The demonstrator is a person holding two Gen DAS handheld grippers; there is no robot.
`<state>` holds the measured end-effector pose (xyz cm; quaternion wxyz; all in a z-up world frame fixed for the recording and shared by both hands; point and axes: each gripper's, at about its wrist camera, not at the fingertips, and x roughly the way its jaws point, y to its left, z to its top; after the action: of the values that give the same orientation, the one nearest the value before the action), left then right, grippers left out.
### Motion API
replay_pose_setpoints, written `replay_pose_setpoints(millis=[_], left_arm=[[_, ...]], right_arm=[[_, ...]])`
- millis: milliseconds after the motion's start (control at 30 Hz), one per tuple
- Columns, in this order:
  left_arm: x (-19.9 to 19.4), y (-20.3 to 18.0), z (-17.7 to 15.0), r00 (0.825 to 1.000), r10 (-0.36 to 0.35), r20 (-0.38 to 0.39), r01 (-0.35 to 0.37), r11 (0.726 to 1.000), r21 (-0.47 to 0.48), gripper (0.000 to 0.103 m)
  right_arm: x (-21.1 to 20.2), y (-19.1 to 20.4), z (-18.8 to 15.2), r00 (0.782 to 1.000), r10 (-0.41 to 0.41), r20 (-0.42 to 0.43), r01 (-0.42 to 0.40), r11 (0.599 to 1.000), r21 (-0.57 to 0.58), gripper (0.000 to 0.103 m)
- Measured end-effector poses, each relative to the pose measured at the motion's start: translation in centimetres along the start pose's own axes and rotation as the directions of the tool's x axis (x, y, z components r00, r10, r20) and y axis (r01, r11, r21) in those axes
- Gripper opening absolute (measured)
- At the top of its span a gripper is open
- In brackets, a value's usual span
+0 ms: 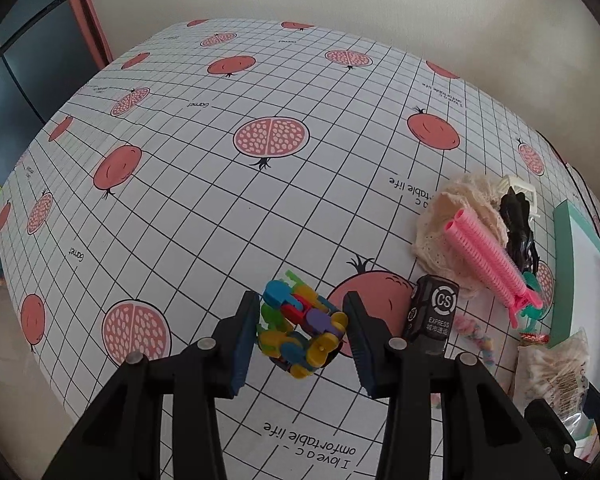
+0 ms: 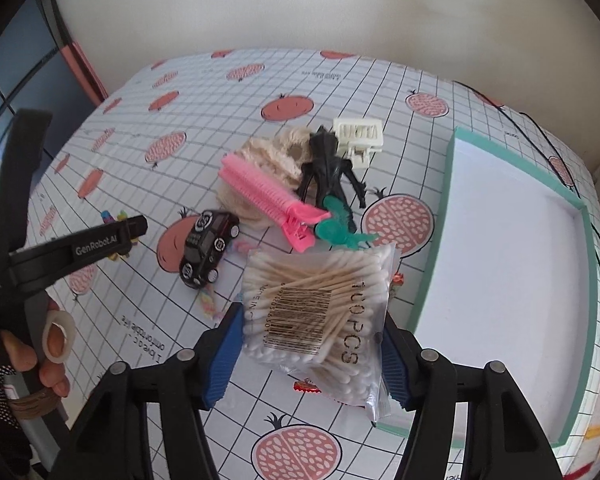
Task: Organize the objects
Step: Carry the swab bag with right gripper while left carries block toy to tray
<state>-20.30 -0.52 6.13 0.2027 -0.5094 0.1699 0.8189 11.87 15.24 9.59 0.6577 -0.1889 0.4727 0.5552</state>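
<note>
Left hand-held gripper (image 1: 302,338) straddles the multicoloured plastic-link toy cluster (image 1: 300,326) on the desk (image 1: 220,200), jaws spread, not yet pinching it. Right hand-held gripper (image 2: 310,350) brackets a clear crinkly bag of cotton swabs (image 2: 320,312), contact unclear. Bag seems light, slippery, best pinched across its width; long axis runs away from the camera, beside the teal-rimmed white tray (image 2: 508,260).

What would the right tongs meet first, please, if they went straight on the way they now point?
The bag of cotton swabs, already lying between the open right tongs; whether they touch it is unclear.
</note>
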Motion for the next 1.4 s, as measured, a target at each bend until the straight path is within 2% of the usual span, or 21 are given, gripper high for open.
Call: replay_pose_setpoints(millis=[267, 467, 600, 767, 900, 1000, 1233, 1400], left_arm=[[-2.7, -1.7, -0.2, 0.997, -0.033, 0.073, 0.032, 0.999, 0.012, 0.044], [-5.0, -5.8, -0.3, 0.987, -0.115, 0.115, 0.106, 0.991, 0.078, 0.044], [-7.3, -9.4, -0.8, 0.968, -0.215, 0.133, 0.197, 0.971, 0.138, 0.044], [-10.3, -13.7, -0.9, 0.937, -0.316, 0.151, 0.281, 0.935, 0.215, 0.044], [-11.9, -17.3, -0.9, 0.916, -0.368, 0.159, 0.315, 0.906, 0.282, 0.044], [-11.9, -19.8, -0.9, 0.907, -0.394, 0.146, 0.335, 0.888, 0.316, 0.044], [-8.7, -25.0, -1.5, 0.918, -0.390, 0.079, 0.333, 0.861, 0.384, 0.045], [-5.6, -27.1, -1.9, 0.927, -0.372, 0.040, 0.324, 0.852, 0.411, 0.045]], right_arm=[[-3.0, -3.0, 0.3, 0.995, 0.009, 0.098, -0.016, 0.998, 0.067, 0.065], [-5.1, -7.6, 0.2, 0.989, -0.024, 0.144, -0.002, 0.984, 0.180, 0.065], [-7.3, -10.7, -0.1, 0.981, -0.084, 0.177, 0.044, 0.975, 0.217, 0.065], [-9.1, -15.4, 0.1, 0.974, -0.114, 0.197, 0.042, 0.940, 0.337, 0.065], [-9.8, -17.8, 0.7, 0.967, -0.145, 0.210, 0.059, 0.928, 0.369, 0.065], [-9.5, -19.4, 1.2, 0.965, -0.147, 0.217, 0.053, 0.919, 0.390, 0.065], [-6.2, -22.1, 2.1, 0.969, -0.175, 0.177, 0.086, 0.902, 0.423, 0.065], [-3.7, -23.8, 2.6, 0.971, -0.189, 0.145, 0.110, 0.895, 0.432, 0.065]])
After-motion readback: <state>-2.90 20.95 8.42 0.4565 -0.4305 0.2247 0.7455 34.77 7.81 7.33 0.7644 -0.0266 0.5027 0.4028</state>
